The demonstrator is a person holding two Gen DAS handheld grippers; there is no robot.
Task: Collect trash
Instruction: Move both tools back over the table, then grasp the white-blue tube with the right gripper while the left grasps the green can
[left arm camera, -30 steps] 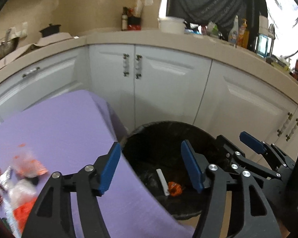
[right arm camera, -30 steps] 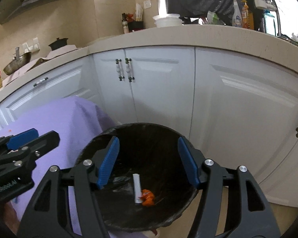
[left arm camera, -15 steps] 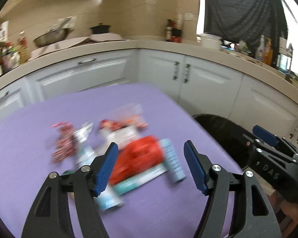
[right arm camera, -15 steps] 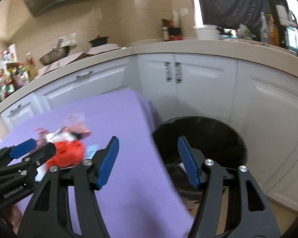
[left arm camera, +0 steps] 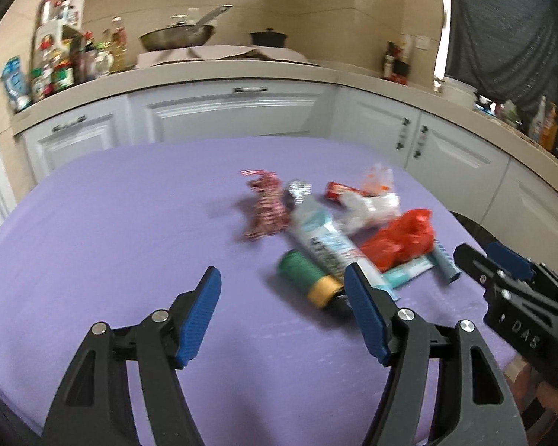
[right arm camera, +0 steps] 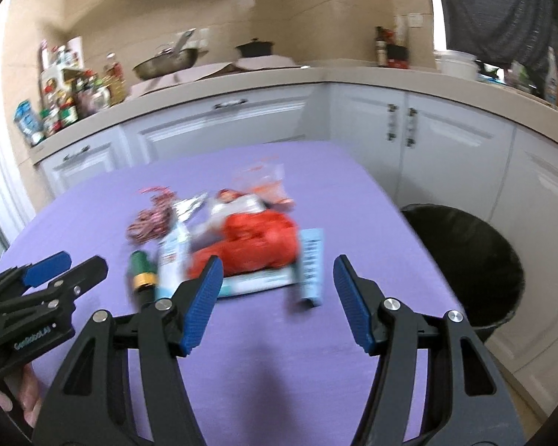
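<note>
Between my left gripper's (left arm camera: 282,290) blue pads there is only purple cloth – the jaws stand apart and hold nothing, hovering over the near part of the table (left arm camera: 111,223). My right gripper (right arm camera: 277,278) is the same: jaws spread, empty, aimed at the litter from the table's near edge. Each tool shows in the other's view, the right one at the right rim of the left camera, the left one at the lower left of the right camera, with a bit of my hand under it.

Just past the left gripper's right pad lies a green roll with a yellow end (left arm camera: 307,275), touching a pale blue-and-white tube (left arm camera: 323,238). Beside that sits a crumpled red bag (left arm camera: 401,239) on a flat teal packet (left arm camera: 409,271), and a light blue box (right arm camera: 310,260) lies at its right side. Farther back are a red-and-white striped wrapper (left arm camera: 266,208) and some clear plastic (left arm camera: 368,204) – the blur hides finer detail.

Off the table's right edge stands a black bin (right arm camera: 465,260), lined with a dark bag, in front of white cabinets (right arm camera: 446,148)
</note>
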